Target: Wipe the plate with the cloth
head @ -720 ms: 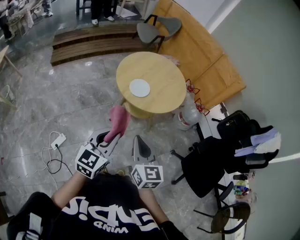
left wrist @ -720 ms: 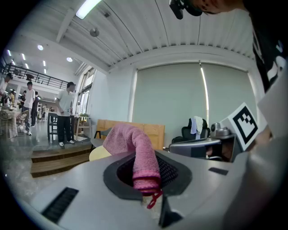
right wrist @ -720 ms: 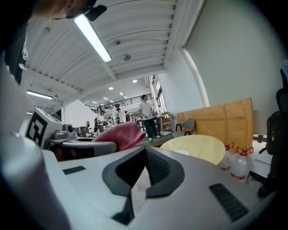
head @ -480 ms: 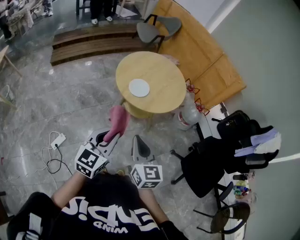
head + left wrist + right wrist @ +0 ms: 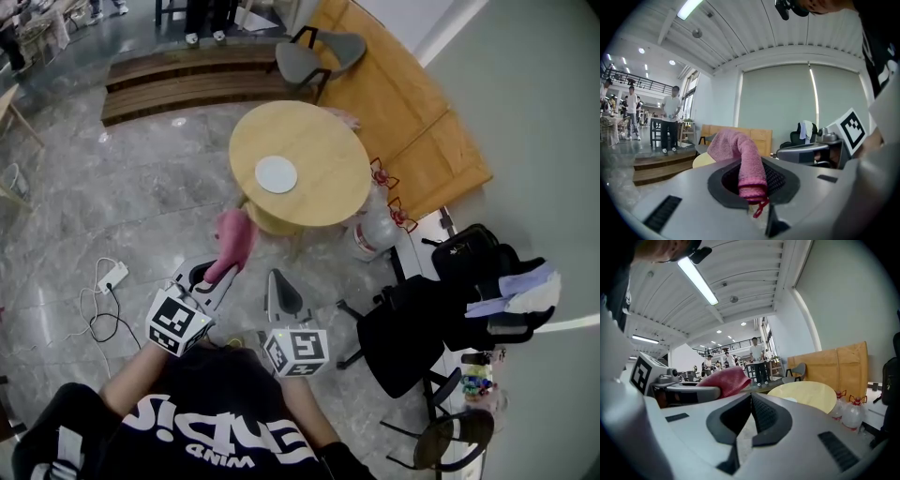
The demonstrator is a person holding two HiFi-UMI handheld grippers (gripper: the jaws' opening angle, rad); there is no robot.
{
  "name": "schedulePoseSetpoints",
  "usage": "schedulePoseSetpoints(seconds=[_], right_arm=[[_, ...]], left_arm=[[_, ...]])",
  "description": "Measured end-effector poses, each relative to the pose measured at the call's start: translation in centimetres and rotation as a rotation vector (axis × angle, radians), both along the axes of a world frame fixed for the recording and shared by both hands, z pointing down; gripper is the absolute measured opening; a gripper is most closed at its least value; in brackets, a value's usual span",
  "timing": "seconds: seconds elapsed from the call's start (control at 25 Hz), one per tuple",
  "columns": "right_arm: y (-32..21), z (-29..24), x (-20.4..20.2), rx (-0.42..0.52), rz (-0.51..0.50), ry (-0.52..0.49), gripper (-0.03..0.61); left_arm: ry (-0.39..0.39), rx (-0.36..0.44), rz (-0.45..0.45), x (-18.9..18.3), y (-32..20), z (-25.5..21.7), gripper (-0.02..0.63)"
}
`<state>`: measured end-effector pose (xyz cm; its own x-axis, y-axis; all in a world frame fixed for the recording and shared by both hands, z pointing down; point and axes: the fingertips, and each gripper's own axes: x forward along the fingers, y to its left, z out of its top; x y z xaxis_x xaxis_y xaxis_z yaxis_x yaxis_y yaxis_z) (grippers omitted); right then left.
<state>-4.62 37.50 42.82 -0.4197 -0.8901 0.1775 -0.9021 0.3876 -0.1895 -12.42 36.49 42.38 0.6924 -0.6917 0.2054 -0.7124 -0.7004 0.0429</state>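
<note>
A white plate lies on a round wooden table well ahead of me. My left gripper is shut on a pink cloth, whose free end sticks out past the jaws toward the table. In the left gripper view the cloth is pinched between the jaws and arches upward. My right gripper is held beside the left one, over the floor, shut with nothing in it. The right gripper view shows the jaws closed together, the table beyond them and the cloth at left.
Grey marble floor lies between me and the table. A grey chair and a wooden bench stand behind it. Water bottles sit at the table's right. A black office chair with bags is at right. A cable and power strip lie left.
The whole scene has shifted slightly in the head view. Both grippers and the cloth keep the same pose.
</note>
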Motion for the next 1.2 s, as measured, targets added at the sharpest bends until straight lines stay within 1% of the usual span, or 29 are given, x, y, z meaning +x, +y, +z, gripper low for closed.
schedulePoseSetpoints(seconds=[0.4,0.6,0.72,1.04,1.2], right_arm=[[-0.4,0.6,3.7,0.0,-0.019,0.015,0.023],[-1.1,1.3,3.6,-0.017,-0.047,0.02,0.023],[-1.7,1.8,3.4,-0.027,-0.054,0.02,0.023],[-5.0,3.2,4.7,-0.048,-0.015,0.016,0.023],[-6.7,3.9,4.6,-0.061,-0.008,0.011,0.023]], left_arm=[[0.014,0.002,-0.049,2.4,-1.3,-1.0,0.052],[0.006,-0.005,-0.07,2.2,-2.1,-0.9,0.051],[0.019,0.008,-0.074,2.1,-3.1,-1.4,0.051],[0.006,0.003,-0.053,2.6,-7.2,-0.3,0.051],[0.008,-0.003,-0.05,2.4,-9.4,0.1,0.051]])
